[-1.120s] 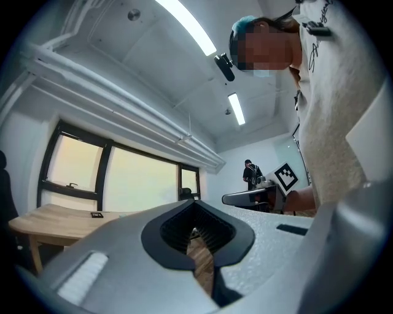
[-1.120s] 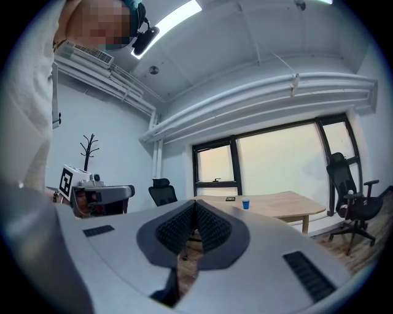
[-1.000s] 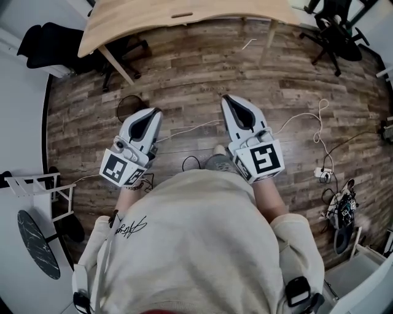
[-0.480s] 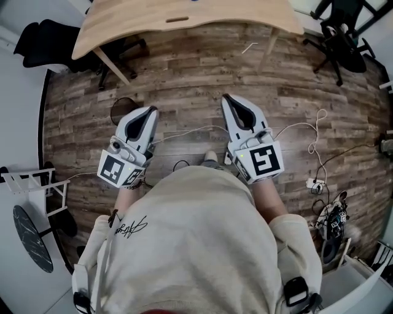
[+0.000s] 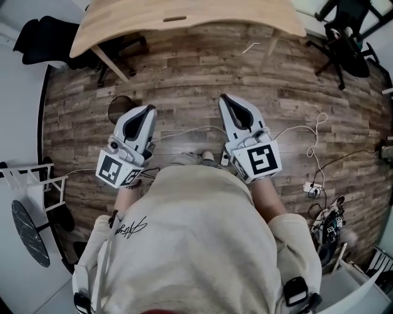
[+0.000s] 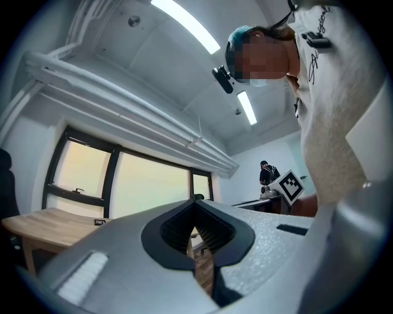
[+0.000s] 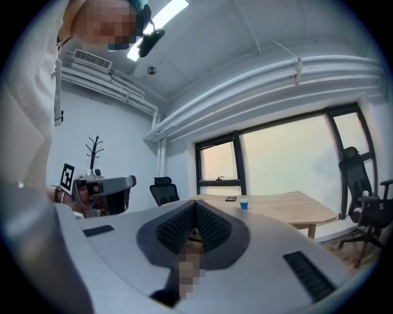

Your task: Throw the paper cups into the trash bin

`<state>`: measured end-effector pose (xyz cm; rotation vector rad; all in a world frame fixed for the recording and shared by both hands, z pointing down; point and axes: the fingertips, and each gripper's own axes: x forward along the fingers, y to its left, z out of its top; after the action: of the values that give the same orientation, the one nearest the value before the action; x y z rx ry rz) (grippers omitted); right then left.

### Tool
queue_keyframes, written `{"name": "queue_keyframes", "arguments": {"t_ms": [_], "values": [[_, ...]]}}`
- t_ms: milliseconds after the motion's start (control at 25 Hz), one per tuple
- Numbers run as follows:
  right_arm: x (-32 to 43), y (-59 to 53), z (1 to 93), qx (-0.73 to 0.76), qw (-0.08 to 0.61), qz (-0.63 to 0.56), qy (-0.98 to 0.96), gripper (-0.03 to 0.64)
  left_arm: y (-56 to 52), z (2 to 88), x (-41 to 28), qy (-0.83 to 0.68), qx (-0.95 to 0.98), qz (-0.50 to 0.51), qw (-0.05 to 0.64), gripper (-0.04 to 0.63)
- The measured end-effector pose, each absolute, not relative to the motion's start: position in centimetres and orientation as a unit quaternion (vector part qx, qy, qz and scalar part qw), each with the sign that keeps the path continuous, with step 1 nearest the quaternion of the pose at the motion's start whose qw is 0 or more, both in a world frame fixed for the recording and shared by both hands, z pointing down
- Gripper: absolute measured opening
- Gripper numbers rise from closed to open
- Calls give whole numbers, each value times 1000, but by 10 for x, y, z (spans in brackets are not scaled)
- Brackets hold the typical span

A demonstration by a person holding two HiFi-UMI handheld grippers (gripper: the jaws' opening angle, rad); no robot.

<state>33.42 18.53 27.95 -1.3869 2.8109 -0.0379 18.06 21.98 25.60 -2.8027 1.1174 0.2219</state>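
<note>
A small blue cup (image 7: 244, 205) stands on the light wooden table (image 7: 288, 205), far ahead in the right gripper view. No cup shows on the table's near edge (image 5: 184, 15) in the head view. I hold both grippers side by side at waist height over the plank floor, pointing toward the table. My left gripper (image 5: 149, 109) (image 6: 195, 205) is shut with nothing between its ribbed pads. My right gripper (image 5: 225, 98) (image 7: 196, 205) is shut and empty too. Each gripper view catches the other gripper, the left one (image 7: 101, 183) and the right one's marker cube (image 6: 288, 187).
Black office chairs (image 5: 344, 37) stand at the table's right end, and another (image 5: 46, 43) at its left. Cables and a power strip (image 5: 310, 187) lie on the floor at right. A dark round object (image 5: 120, 109) sits just left of my left gripper. A person (image 6: 268, 175) stands far off.
The floor and cables have slid down and back in the head view, and the table's near edge sits slightly lower. Both grippers keep the same shut pose.
</note>
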Motion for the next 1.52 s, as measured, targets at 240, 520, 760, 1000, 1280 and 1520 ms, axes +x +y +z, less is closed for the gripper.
{"name": "queue_keyframes", "arguments": {"t_ms": [240, 520, 760, 1000, 1280, 1520], "values": [[339, 182, 280, -442, 2, -15, 897, 11, 216, 261, 188, 363, -928, 65, 54, 3], [340, 173, 282, -441, 2, -17, 897, 11, 211, 264, 191, 359, -930, 58, 57, 3], [343, 169, 285, -438, -2, -19, 899, 11, 205, 267, 195, 359, -930, 60, 51, 3], [347, 169, 282, -435, 0, -20, 900, 11, 204, 261, 198, 360, -929, 63, 57, 3], [341, 172, 291, -425, -6, -30, 905, 11, 210, 265, 189, 376, -923, 58, 57, 3], [341, 166, 289, -426, -1, -24, 904, 11, 203, 270, 185, 386, -919, 65, 49, 3]]}}
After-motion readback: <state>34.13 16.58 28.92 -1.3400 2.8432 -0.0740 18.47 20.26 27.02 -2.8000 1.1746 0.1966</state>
